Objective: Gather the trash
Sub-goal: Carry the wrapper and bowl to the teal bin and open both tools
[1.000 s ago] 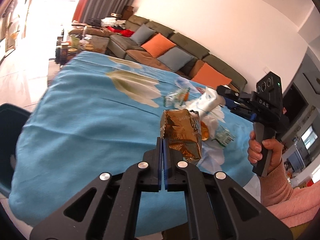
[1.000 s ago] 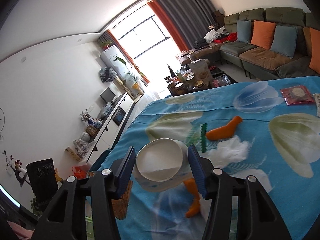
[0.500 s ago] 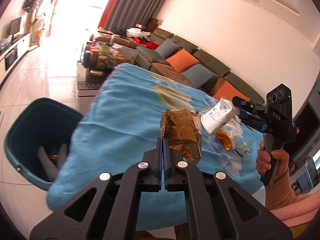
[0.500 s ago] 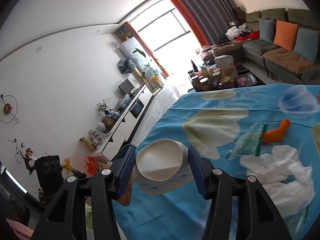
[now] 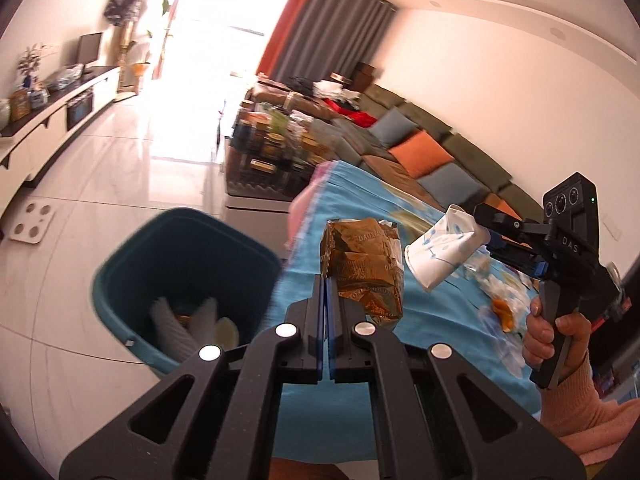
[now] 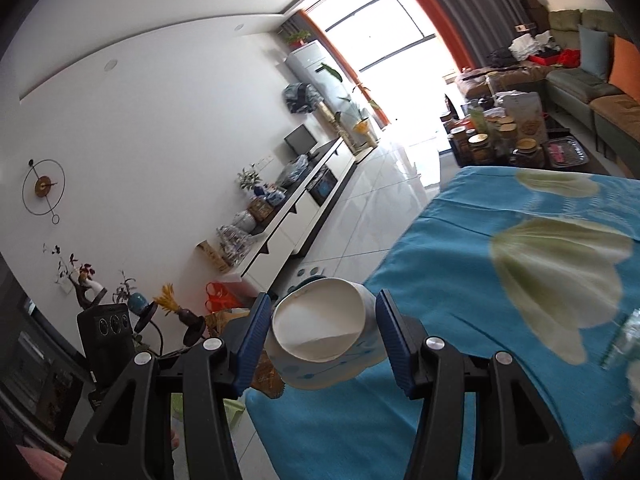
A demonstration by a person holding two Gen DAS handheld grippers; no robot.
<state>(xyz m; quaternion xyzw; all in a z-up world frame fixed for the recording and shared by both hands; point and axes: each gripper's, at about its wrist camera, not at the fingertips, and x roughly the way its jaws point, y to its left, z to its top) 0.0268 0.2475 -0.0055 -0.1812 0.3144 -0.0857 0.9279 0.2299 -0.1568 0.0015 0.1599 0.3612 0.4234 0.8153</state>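
The left gripper [image 5: 325,292] has its jaws pressed together on the lower edge of a crumpled brown-gold snack wrapper [image 5: 362,266], which stands up from the tips, over the edge of the worktop [image 5: 360,208] with its blue flowered cloth. Down to the left of the wrapper, on the pale tiled floor [image 5: 100,184], sits a teal bin [image 5: 132,264]; some light-coloured scraps lie in its bottom, though the blur makes it hard to say what they are. The right gripper [image 6: 320,330], held in a hand [image 5: 554,338] with a pink sleeve [image 5: 588,408], has its jaws partly spread and pinching a white paper cup [image 6: 322,340] with a faint blue print by its sides; the cup lies tilted, its open mouth facing away from the camera on that gripper, and is squashed a little at the base. In the left wrist view this cup [image 5: 442,250] hangs in the air just to the right of the wrapper, apart from it. More rubbish lies on the cloth beyond the right gripper: white crumpled tissue [image 5: 508,292] and an orange scrap [image 5: 502,310]. Behind the worktop, a low table crowded with jars [image 6: 492,136] and a long sofa [image 5: 436,152] with orange and grey-blue cushions.
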